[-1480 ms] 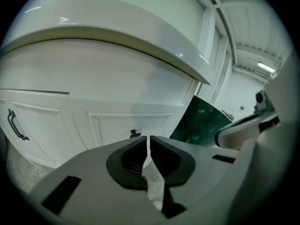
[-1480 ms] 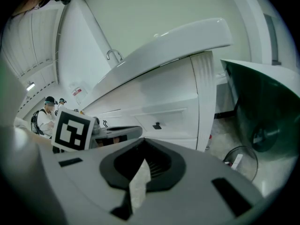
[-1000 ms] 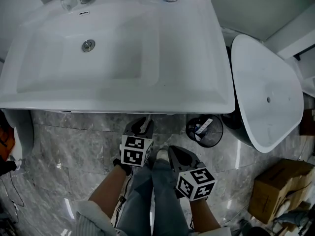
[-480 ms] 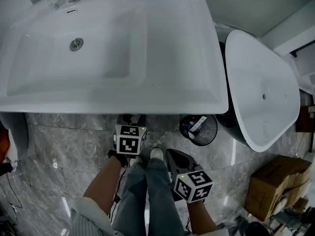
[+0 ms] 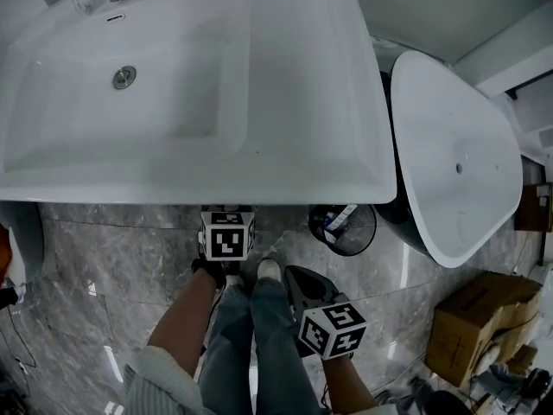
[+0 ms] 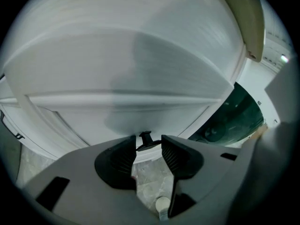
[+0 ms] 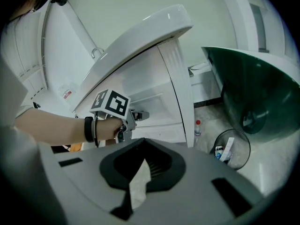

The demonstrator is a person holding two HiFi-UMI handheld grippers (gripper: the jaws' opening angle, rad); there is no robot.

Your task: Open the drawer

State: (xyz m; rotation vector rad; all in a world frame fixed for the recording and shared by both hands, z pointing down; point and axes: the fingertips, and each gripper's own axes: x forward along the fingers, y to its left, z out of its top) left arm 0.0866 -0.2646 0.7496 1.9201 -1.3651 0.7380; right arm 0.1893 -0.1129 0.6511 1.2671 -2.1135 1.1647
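Note:
A white vanity drawer front (image 6: 117, 111) fills the left gripper view, below the white sink (image 5: 190, 85). A small black knob (image 6: 146, 138) stands out from it. My left gripper (image 6: 147, 149) is tucked under the sink's front rim, its marker cube (image 5: 227, 235) showing in the head view. Its jaws are opening, with the knob just at their tips and the pads clear of it. In the right gripper view, the left gripper (image 7: 133, 115) rests against the drawer (image 7: 154, 102). My right gripper (image 5: 298, 277) hangs back nearer my legs, jaws shut (image 7: 143, 161) on nothing.
A black wire bin (image 5: 343, 229) with rubbish stands on the grey marble floor right of the vanity. Beyond it is a large white oval tub (image 5: 449, 162) with a dark outside. A cardboard box (image 5: 475, 327) sits at lower right. My jeans-clad legs (image 5: 251, 344) are below the grippers.
The left gripper has moved forward and down, under the sink's rim toward the drawer. The right gripper has sunk slightly lower in the head view.

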